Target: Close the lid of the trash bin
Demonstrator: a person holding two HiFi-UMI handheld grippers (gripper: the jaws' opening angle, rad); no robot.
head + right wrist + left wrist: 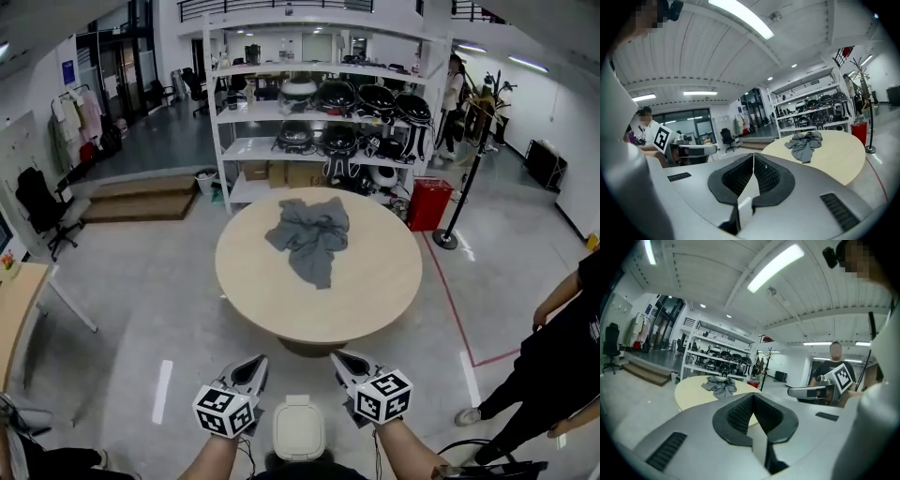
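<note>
A small white trash bin (298,429) stands on the floor at the bottom of the head view, just in front of me, and its lid looks flat on top from above. My left gripper (257,364) hangs to its left and my right gripper (339,358) to its right, both above the bin and pointing toward the table. Each one's jaws meet at the tip with nothing between them, as the left gripper view (752,396) and the right gripper view (753,156) show. The bin is hidden in both gripper views.
A round wooden table (375,281) with a crumpled grey cloth (311,234) stands ahead. Behind it is a white shelf (319,112) of dark helmets, with a red box (429,203) beside it. A person (553,366) stands at the right. A wooden desk (14,314) is at the left.
</note>
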